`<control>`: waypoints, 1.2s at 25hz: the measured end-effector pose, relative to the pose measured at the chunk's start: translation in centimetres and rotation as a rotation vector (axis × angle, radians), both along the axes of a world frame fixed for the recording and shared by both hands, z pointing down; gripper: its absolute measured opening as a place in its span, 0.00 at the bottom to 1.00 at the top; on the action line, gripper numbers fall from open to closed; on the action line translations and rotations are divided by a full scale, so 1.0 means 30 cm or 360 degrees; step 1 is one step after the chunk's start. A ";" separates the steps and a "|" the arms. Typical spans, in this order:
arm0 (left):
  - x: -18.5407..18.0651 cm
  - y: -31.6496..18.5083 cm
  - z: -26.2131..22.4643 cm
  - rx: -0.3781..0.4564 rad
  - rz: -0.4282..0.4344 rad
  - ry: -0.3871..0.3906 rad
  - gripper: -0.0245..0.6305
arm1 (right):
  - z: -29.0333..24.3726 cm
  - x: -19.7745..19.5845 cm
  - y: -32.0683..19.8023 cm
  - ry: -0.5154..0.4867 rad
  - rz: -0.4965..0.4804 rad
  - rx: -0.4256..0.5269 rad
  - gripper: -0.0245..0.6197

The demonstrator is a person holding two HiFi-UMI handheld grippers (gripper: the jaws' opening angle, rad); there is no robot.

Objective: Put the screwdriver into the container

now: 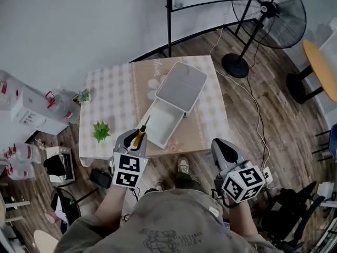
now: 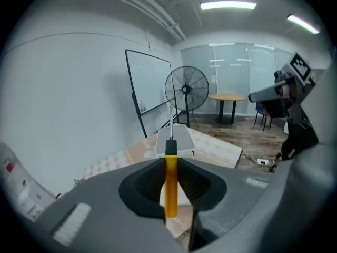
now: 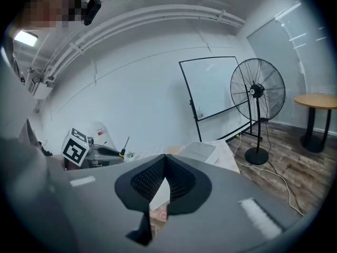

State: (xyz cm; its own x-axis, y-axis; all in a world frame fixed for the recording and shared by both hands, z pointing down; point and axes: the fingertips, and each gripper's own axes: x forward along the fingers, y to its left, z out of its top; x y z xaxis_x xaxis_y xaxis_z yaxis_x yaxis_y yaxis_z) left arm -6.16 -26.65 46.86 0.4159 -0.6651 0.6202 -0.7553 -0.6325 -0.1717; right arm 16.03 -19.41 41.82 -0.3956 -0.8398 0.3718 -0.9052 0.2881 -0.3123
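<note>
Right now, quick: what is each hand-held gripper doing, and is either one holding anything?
Left hand-held gripper: closed on the screwdriver.
Right hand-held gripper: closed, nothing between its jaws.

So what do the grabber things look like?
The left gripper and right gripper are smooth grey shells tapering to rounded noses, with black ribbed fingers inside. Each carries a white cube printed with black square markers. The person wears a grey short-sleeved T-shirt with a dark print.
</note>
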 end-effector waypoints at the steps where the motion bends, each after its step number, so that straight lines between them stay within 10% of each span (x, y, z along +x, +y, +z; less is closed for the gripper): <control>1: 0.014 -0.020 0.033 -0.0025 0.0009 -0.0062 0.15 | 0.016 0.014 -0.029 -0.0006 -0.0016 -0.0015 0.08; 19: 0.115 -0.222 0.514 -0.0287 0.0177 -0.0830 0.15 | 0.289 0.083 -0.331 -0.0114 -0.0268 -0.0315 0.08; 30: 0.161 -0.248 0.716 -0.0529 0.0432 -0.0923 0.15 | 0.390 0.056 -0.376 -0.0119 -0.0191 -0.0468 0.08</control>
